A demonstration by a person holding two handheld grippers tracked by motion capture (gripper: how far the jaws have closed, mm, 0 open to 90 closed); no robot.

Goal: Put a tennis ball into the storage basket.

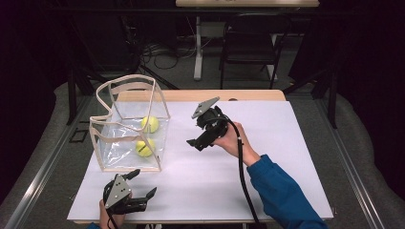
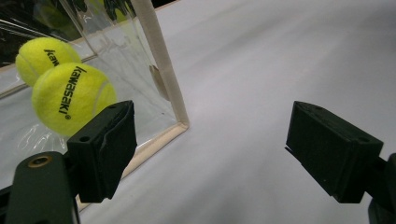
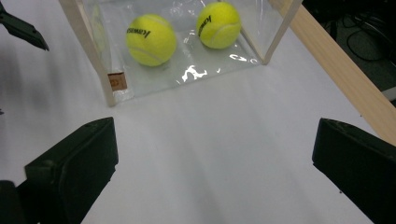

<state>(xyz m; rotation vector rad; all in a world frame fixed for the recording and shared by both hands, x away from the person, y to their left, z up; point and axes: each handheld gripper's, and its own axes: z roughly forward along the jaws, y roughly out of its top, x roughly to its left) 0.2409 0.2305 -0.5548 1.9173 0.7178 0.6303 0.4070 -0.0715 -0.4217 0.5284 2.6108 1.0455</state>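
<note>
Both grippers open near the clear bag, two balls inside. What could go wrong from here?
1. The clear bag looks flimsy; a nudge from the left gripper, close to its near corner, could tip or slide it.
2. The tennis balls lie loose inside and could roll if it shifts.
3. The right gripper may misjudge the see-through wall.

A white-topped table (image 1: 267, 157) carries a clear bag (image 1: 114, 143) standing upright.

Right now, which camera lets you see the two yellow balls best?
The right gripper view: both tennis balls sit whole and side by side in the clear bag. The left gripper view shows them close but overlapping, one partly behind a jaw. In the high view they are small.
</note>
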